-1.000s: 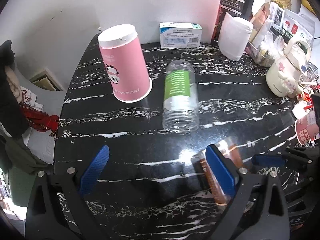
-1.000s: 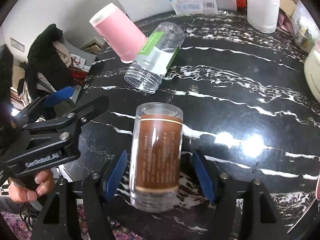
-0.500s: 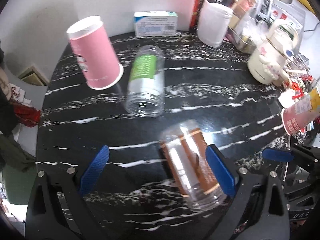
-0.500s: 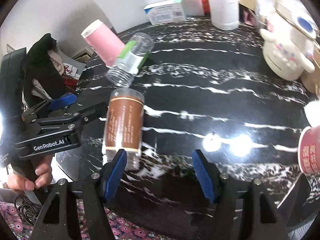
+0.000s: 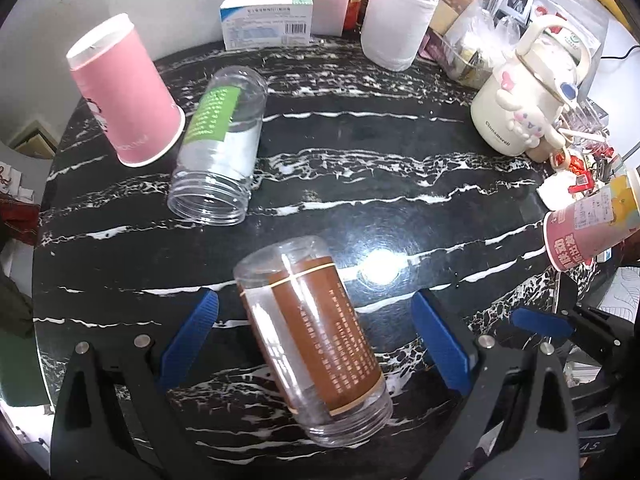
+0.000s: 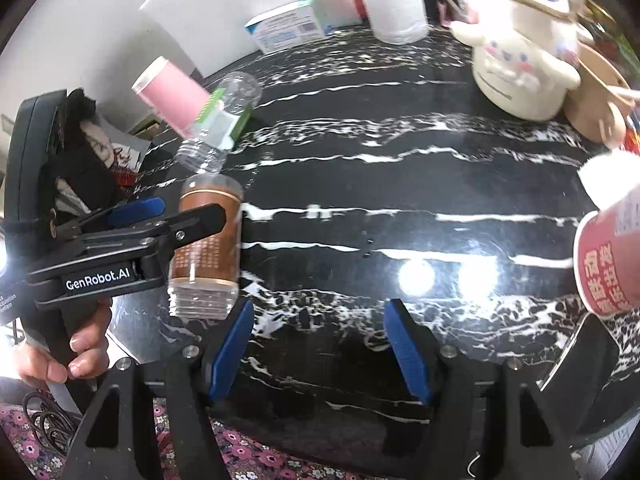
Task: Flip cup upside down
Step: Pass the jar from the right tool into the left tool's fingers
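We see the brown-labelled cup (image 5: pixel 312 344) lying on its side on the desk (image 5: pixel 400 184), lower centre, between our left claw's (image 5: pixel 316 336) spread fingers, apparently untouched; our right claw (image 6: pixel 318 344) gapes empty.

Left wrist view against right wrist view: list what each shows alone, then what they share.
Only the left wrist view shows the left gripper open around the clear brown-labelled plastic jar, neither pad touching.

Only the right wrist view shows the hand holding that gripper's handle, and the open right gripper with nothing between its fingers.

Both show the upside-down pink paper cup, the clear green-labelled jar and the black marble table.
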A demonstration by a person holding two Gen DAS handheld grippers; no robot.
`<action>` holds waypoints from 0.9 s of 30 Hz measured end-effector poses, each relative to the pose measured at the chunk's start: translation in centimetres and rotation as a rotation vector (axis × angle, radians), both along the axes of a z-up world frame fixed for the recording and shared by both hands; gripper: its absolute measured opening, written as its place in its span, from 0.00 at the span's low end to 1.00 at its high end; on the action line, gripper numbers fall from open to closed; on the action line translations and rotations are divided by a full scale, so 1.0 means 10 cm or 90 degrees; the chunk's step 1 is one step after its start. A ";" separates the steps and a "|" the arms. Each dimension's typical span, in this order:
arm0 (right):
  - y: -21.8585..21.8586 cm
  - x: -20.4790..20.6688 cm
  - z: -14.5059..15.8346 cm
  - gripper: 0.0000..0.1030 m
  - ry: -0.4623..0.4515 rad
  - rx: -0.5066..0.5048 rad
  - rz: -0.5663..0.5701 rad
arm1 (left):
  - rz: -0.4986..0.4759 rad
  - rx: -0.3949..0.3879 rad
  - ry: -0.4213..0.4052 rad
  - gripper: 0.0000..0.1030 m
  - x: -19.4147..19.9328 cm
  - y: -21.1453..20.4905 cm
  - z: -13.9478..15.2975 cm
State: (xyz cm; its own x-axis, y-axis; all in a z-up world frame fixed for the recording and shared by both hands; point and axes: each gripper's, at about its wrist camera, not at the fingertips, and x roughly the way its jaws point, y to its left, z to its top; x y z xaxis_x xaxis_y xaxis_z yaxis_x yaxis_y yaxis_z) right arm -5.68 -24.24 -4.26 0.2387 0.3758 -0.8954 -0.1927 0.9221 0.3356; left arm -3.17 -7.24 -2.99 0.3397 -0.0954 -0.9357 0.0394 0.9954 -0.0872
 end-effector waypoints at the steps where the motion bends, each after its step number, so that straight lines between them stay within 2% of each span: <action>1: -0.03 0.01 -0.02 0.66 0.004 0.003 -0.007 | 0.002 0.001 0.004 0.94 0.01 0.00 -0.02; 6: -0.06 0.06 -0.12 0.66 0.023 0.014 -0.017 | 0.021 0.004 0.038 0.94 0.10 0.00 -0.16; 11: -0.04 0.11 -0.19 0.66 0.035 0.023 -0.016 | 0.046 -0.018 0.069 0.94 0.18 0.07 -0.29; 16: -0.06 0.15 -0.22 0.66 0.040 0.029 -0.020 | 0.062 -0.026 0.074 0.93 0.21 0.14 -0.35; 21: -0.07 0.17 -0.24 0.66 0.044 0.032 -0.020 | 0.067 -0.033 0.075 0.80 0.21 0.17 -0.36; 25: -0.05 0.18 -0.25 0.66 0.045 0.037 -0.018 | 0.057 -0.029 0.072 0.64 0.20 0.16 -0.36; 27: -0.05 0.18 -0.24 0.66 0.044 0.041 -0.017 | 0.045 -0.029 0.068 0.63 0.19 0.14 -0.36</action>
State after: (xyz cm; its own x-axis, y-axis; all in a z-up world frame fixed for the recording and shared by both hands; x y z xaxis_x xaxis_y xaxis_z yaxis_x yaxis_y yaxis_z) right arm -3.86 -24.76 -6.68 0.1880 0.4275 -0.8842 -0.1423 0.9027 0.4061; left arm -1.26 -5.85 -6.57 0.2465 -0.1183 -0.9619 -0.0434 0.9902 -0.1329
